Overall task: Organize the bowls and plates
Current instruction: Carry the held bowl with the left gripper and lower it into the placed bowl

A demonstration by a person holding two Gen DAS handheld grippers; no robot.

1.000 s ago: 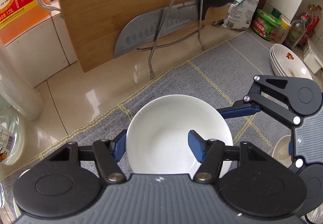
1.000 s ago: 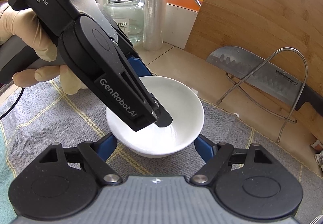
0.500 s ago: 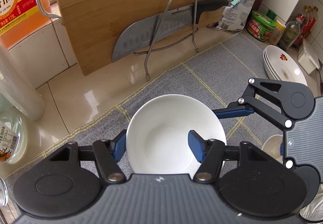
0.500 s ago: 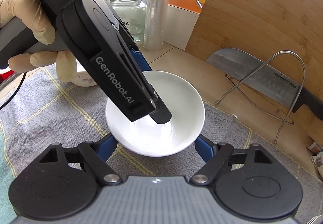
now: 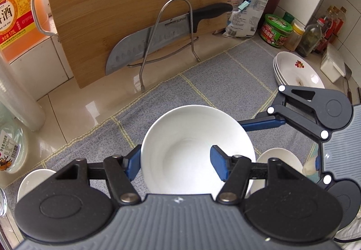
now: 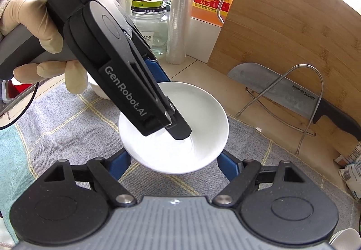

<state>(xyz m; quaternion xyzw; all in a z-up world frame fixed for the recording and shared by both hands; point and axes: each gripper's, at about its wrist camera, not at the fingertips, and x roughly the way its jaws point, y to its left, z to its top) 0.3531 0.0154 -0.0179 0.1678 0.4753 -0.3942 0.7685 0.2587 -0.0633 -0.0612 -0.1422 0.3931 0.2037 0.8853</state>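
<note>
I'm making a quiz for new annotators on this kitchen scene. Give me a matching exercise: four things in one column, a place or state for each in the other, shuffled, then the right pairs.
Things:
1. Bowl
2. Knife
3. Plate stack
4. Cutting board

Places or states:
A. Leaning upright against the wall
B. Clamped by its rim in the left gripper
C. Resting on the wire rack
D. At the far right of the grey cloth, near the bottles

Pairs: 1-B, 2-C, 3-D, 4-A
</note>
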